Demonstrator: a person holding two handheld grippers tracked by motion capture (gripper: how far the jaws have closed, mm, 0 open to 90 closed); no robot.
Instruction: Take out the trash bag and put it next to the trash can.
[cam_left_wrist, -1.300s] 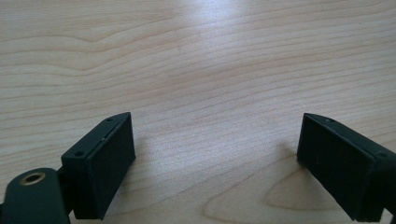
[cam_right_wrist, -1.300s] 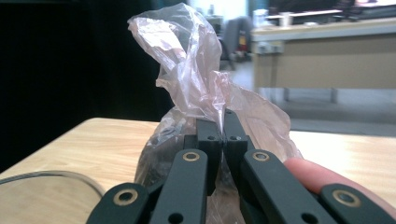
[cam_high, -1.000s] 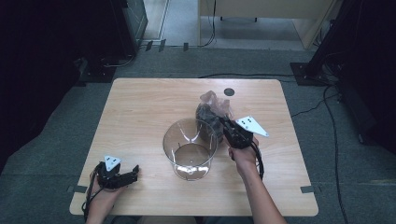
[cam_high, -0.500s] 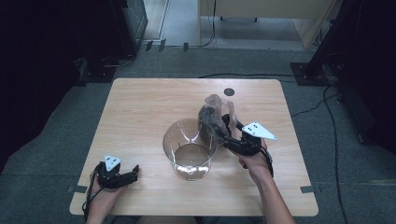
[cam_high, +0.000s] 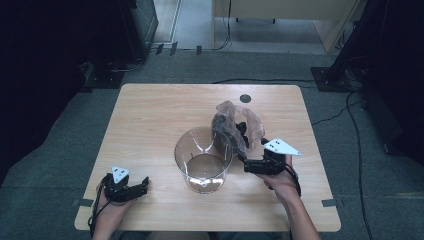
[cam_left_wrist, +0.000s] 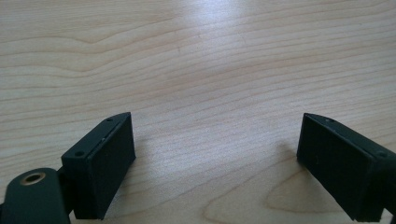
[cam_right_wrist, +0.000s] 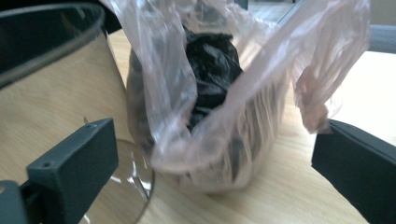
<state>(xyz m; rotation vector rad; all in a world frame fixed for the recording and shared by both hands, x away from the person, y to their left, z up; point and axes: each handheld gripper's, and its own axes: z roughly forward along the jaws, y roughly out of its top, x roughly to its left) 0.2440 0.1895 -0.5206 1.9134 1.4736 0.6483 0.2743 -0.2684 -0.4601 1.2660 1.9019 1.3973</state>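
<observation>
Two grippers sit on the table (cam_high: 150, 115), and the clear container (cam_high: 204, 159) is the landmark. The plastic bag (cam_high: 235, 125), pinkish-clear with a dark lump inside, stands touching the container's far-right side, its loose top flaring upward. The right gripper (cam_high: 246, 165) lies just right of the container, on the near side of the bag; its jaws have just been opening and stand wide, with the bag ahead of them and not pressed. It is clearly the closer tool. The left gripper (cam_high: 145, 182) rests well to the container's near-left, jaws spread over bare wood. Open tabletop lies beyond and left of the container; the right edge is nearer.
</observation>
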